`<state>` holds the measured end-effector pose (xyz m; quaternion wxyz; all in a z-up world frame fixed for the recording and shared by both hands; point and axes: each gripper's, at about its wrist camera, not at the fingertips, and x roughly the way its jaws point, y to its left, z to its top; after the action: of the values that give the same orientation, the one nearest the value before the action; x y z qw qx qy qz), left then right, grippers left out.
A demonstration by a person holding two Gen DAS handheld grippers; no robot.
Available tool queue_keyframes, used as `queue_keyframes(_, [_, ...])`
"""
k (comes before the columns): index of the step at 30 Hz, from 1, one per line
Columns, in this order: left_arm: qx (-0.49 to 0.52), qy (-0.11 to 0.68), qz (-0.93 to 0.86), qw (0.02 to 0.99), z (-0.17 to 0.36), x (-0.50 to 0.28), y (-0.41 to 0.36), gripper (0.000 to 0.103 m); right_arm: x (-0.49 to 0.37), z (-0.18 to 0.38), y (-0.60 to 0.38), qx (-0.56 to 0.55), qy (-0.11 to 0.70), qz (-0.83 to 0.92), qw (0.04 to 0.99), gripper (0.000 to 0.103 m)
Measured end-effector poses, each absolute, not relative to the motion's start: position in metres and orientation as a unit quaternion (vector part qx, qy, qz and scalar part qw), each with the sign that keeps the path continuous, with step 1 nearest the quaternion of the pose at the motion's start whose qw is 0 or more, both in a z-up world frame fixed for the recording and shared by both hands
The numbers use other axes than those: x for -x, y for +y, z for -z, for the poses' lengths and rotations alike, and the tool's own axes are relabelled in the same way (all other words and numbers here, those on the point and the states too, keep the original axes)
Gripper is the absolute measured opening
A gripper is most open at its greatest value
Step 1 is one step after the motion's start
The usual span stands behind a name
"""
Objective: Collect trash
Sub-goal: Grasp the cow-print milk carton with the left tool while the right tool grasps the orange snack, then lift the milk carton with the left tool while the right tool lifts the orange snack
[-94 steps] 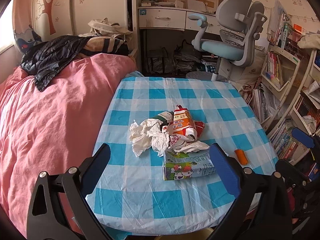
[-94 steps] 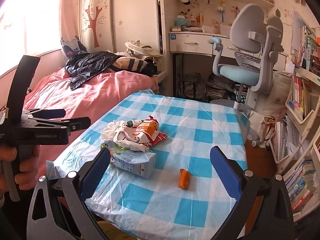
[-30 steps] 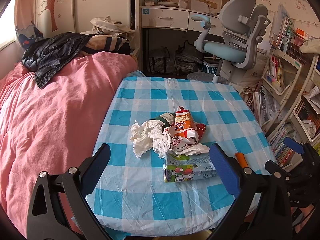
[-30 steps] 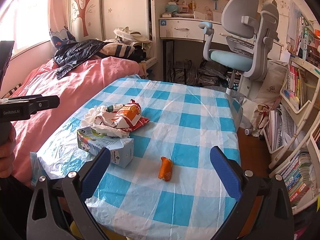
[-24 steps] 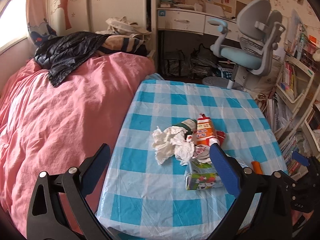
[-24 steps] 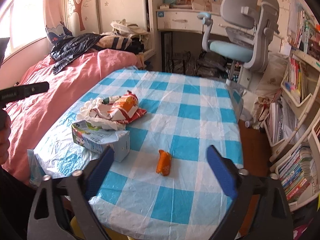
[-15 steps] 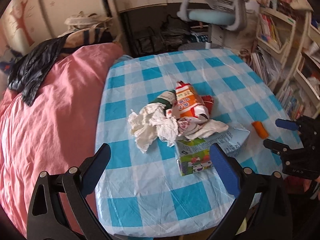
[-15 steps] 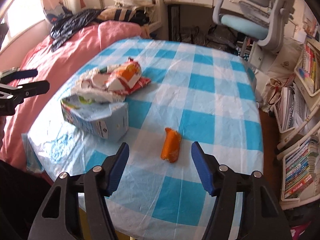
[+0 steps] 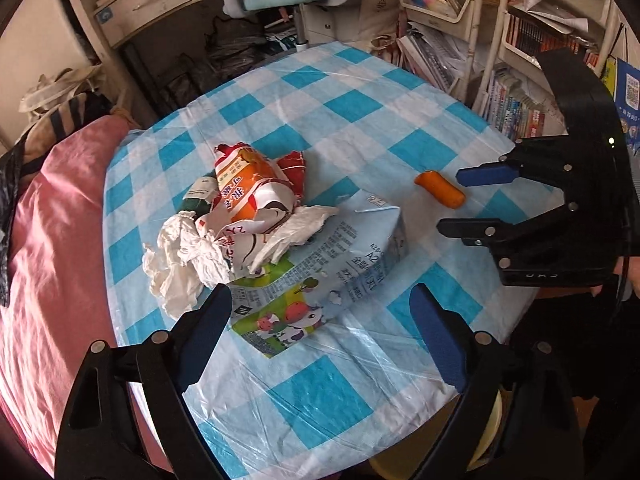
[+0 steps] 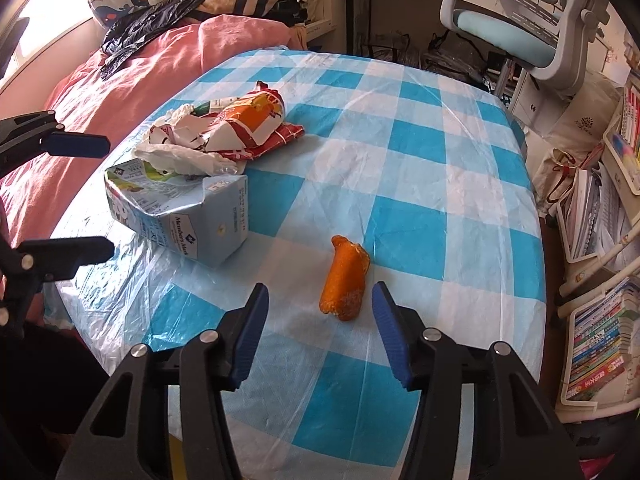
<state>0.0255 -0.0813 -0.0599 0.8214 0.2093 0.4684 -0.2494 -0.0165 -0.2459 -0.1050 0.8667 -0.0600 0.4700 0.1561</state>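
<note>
Orange scrap [image 10: 344, 284], carrot-like, lies on the checked worktop [image 10: 440, 184] near its front edge, between the pads of the right claw [image 10: 320, 332]; the jaws have just been closing, neither pad touching it yet. Beside it lies a crushed milk carton [image 9: 320, 268] under crumpled tissue [image 9: 180, 256] and a snack wrapper [image 9: 244, 184]. Left claw [image 9: 320, 332] is wide open, jaws just narrowing slightly, at the carton's near end, gripping nothing.

Both grippers [image 9: 322, 332] [image 10: 320, 328] apart, closing
</note>
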Motion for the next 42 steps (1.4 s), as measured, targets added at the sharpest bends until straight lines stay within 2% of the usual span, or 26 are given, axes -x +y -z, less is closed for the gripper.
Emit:
queue_keyframes(7, [-0.266,0.491,0.244,0.793,0.096,-0.044,-0.103,0.074,0.013,0.108,-0.249,0.051,0.475,-0.152,0.865,0.05])
queue_keyframes(9, [-0.268,0.491,0.23,0.796,0.103,-0.052,-0.104,0.069,0.011,0.11,-0.251,0.047,0.479,-0.153,0.863,0.042])
queue_keyframes(10, [-0.266,0.495,0.225,0.796,0.105,-0.055,-0.103,0.06,0.01,0.111,-0.251,0.045,0.48,-0.154,0.862,0.041])
queue_keyframes(14, [-0.235,0.509,0.242,0.792,0.102,-0.056,-0.101,0.041,0.009,0.111,-0.251,0.043,0.482,-0.157,0.861,0.028])
queue_keyframes(16, [-0.216,0.52,0.25,0.787,0.101,-0.055,-0.099,0.036,0.008,0.111,-0.251,0.041,0.483,-0.159,0.86,0.024])
queue_keyframes(19, [-0.174,0.539,0.258,0.783,0.098,-0.051,-0.09,0.036,0.011,0.109,-0.251,0.04,0.482,-0.163,0.86,0.018])
queue_keyframes(23, [-0.124,0.546,0.274,0.782,0.084,-0.034,-0.071,0.036,0.018,0.101,-0.254,0.031,0.469,-0.174,0.865,0.017])
queue_keyframes(30, [-0.167,0.548,0.223,0.788,0.104,-0.029,-0.08,0.039,0.026,0.102,-0.254,0.04,0.471,-0.183,0.862,0.017])
queue_keyframes(33, [-0.133,0.564,0.237,0.78,0.102,-0.031,-0.072,0.043,0.029,0.105,-0.255,0.043,0.479,-0.186,0.857,0.017])
queue_keyframes(34, [-0.121,0.57,0.242,0.776,0.102,-0.031,-0.067,0.055,0.03,0.107,-0.255,0.048,0.481,-0.184,0.856,0.017])
queue_keyframes(35, [-0.112,0.576,0.239,0.774,0.101,-0.03,-0.06,0.075,0.031,0.108,-0.255,0.051,0.484,-0.184,0.854,0.017])
queue_keyframes(36, [-0.107,0.581,0.231,0.773,0.101,-0.03,-0.054,0.082,0.032,0.11,-0.254,0.053,0.486,-0.185,0.853,0.017])
queue_keyframes(37, [-0.103,0.585,0.225,0.773,0.102,-0.029,-0.05,0.085,0.034,0.111,-0.254,0.056,0.487,-0.185,0.852,0.017])
queue_keyframes(42, [-0.098,0.57,0.22,0.785,0.094,-0.022,-0.043,0.085,0.036,0.111,-0.252,0.06,0.486,-0.186,0.852,0.017])
